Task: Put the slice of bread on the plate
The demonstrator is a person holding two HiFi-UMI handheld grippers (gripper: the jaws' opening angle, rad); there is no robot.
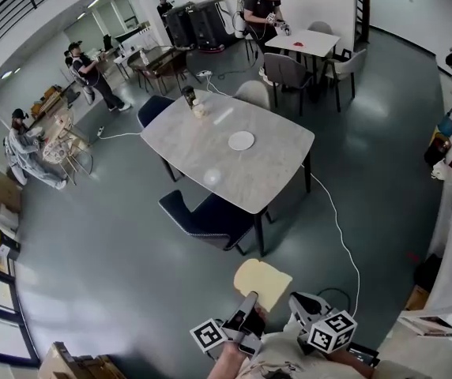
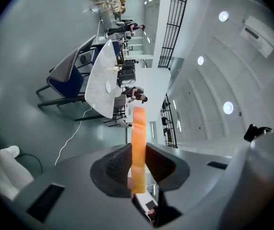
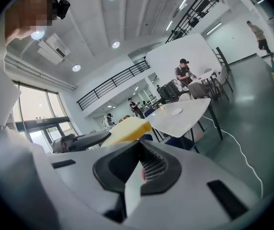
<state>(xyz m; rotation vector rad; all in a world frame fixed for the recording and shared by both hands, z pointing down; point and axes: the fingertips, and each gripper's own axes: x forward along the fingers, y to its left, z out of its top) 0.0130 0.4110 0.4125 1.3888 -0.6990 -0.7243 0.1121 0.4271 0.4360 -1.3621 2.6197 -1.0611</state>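
A pale yellow slice of bread (image 1: 263, 283) is held over the grey floor at the bottom of the head view, with my left gripper (image 1: 250, 298) shut on its near edge. In the left gripper view the slice (image 2: 139, 128) stands edge-on between the jaws (image 2: 138, 151). My right gripper (image 1: 302, 301) hangs just to the right of it, jaws together with nothing in them (image 3: 138, 145); from its view the bread (image 3: 127, 130) shows to the left. The white plate (image 1: 241, 140) lies on the marble-topped table (image 1: 202, 152) well ahead, also seen as plate (image 3: 176, 111).
Dark blue chairs (image 1: 206, 218) stand at the table's near side, a grey chair (image 1: 254, 93) at the far side. A jar and a cup (image 1: 193, 101) sit at the far end of the table. A white cable (image 1: 340, 227) trails over the floor. Several people work at other tables.
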